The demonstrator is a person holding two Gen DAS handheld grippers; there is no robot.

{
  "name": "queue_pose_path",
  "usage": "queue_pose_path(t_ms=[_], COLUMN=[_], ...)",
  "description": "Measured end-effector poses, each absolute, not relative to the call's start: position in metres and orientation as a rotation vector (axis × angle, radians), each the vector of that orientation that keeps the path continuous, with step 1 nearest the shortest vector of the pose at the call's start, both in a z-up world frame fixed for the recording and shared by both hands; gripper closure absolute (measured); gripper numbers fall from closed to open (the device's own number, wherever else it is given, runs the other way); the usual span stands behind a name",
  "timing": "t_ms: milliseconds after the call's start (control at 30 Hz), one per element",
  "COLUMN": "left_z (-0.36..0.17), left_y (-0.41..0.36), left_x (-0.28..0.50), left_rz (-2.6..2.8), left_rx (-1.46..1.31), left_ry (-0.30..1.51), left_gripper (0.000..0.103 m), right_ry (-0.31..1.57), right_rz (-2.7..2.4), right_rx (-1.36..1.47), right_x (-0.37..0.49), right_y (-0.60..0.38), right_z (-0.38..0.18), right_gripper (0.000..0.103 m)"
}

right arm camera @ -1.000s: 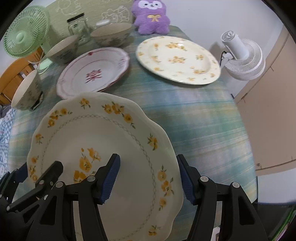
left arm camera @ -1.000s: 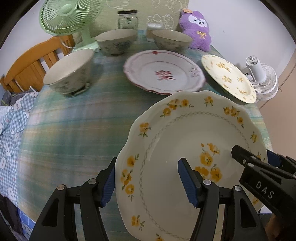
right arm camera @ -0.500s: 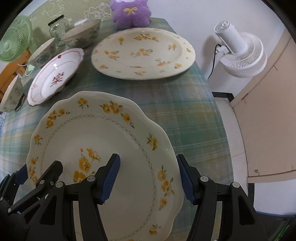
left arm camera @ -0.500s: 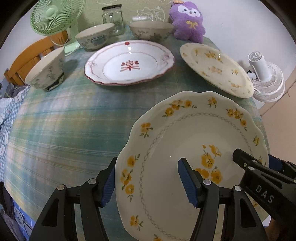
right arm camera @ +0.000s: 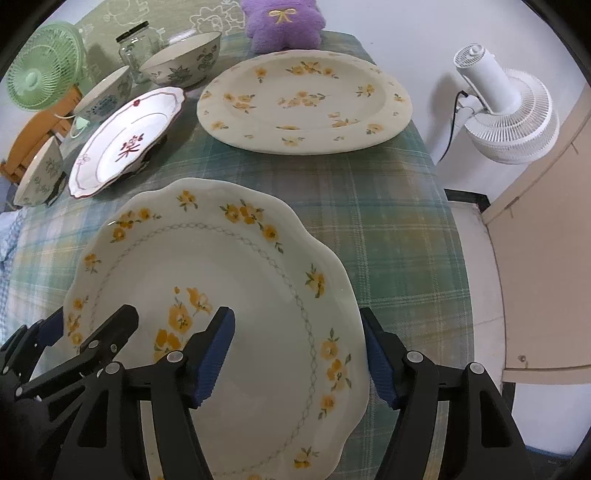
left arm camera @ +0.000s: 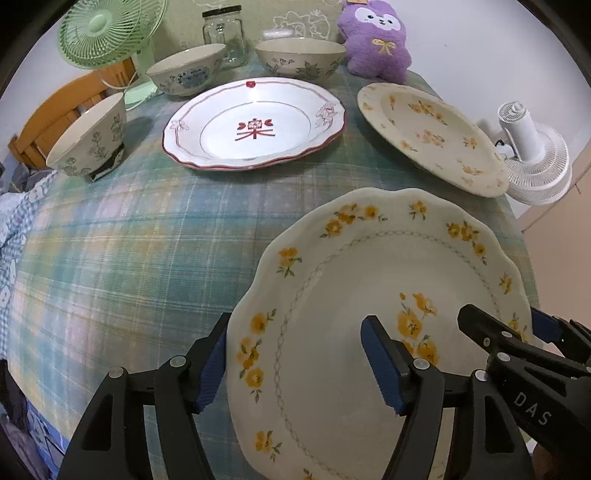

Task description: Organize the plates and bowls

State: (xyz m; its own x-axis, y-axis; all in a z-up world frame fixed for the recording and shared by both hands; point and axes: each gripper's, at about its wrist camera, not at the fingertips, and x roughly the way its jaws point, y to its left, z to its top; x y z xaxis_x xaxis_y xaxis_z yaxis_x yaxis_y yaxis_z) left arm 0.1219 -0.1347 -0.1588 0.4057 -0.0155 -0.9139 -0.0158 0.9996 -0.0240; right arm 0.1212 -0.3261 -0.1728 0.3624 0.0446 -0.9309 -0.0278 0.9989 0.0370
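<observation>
A scalloped white plate with yellow flowers lies low over the plaid tablecloth near its front right corner. My left gripper straddles its left rim and my right gripper straddles its right rim. Both sets of jaws are opening, with the rim still between the blue pads. Each gripper also shows at the edge of the other's view: the right gripper and the left gripper. Beyond lie a red-trimmed plate and a flat yellow-flowered plate. Three bowls stand behind.
Along the table's back stand a green fan, a glass jar and a purple plush toy. A white fan stands off the right edge beside a beige cabinet. A wooden chair is at the left.
Both grippers carried the scalloped plate towards the table's right side, nearer the flat yellow-flowered plate, then stopped. Their pads now stand slightly wider around the rim.
</observation>
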Motion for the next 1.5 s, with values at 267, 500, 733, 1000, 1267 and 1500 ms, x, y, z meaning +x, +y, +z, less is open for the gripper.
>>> queue_pose_path(t_ms=[267,500,733,1000,1267,1500], left_z=[-0.111,-0.065,-0.033,-0.016,-0.025,-0.055], left_y=[-0.141,-0.142,-0.147,-0.166,-0.191,-0.210], left_x=[0.110,0.107,0.115,0.149,0.196,0.242], left_rz=[-0.047,-0.129,-0.188,-0.169,-0.117,-0.052], left_rx=[0.035,0.051,0.041,0.009,-0.011,-0.019], left_ry=[1.054,0.937,0.873,0.843,0.858,0.891], left_gripper=[0.024,0.016,0.013,0.012,0.012,0.012], right_ry=[1.108,1.000,0.896,0.822,0.819,0.861], right_rz=[0.020,-0.064,-0.108,-0.093,-0.059,-0.032], right_rx=[0.039,0.133,0.161,0.132,0.102,0.081], right_x=[0.104,0.087,0.090,0.124,0.182,0.241], right_y=[-0.334,-0.340,-0.343,-0.355,-0.377,-0.391], right_z=[-0.123,-0.072,-0.036,-0.012,-0.023,-0.054], right_gripper=[0.032,0.032,0.032,0.032,0.032,0.032])
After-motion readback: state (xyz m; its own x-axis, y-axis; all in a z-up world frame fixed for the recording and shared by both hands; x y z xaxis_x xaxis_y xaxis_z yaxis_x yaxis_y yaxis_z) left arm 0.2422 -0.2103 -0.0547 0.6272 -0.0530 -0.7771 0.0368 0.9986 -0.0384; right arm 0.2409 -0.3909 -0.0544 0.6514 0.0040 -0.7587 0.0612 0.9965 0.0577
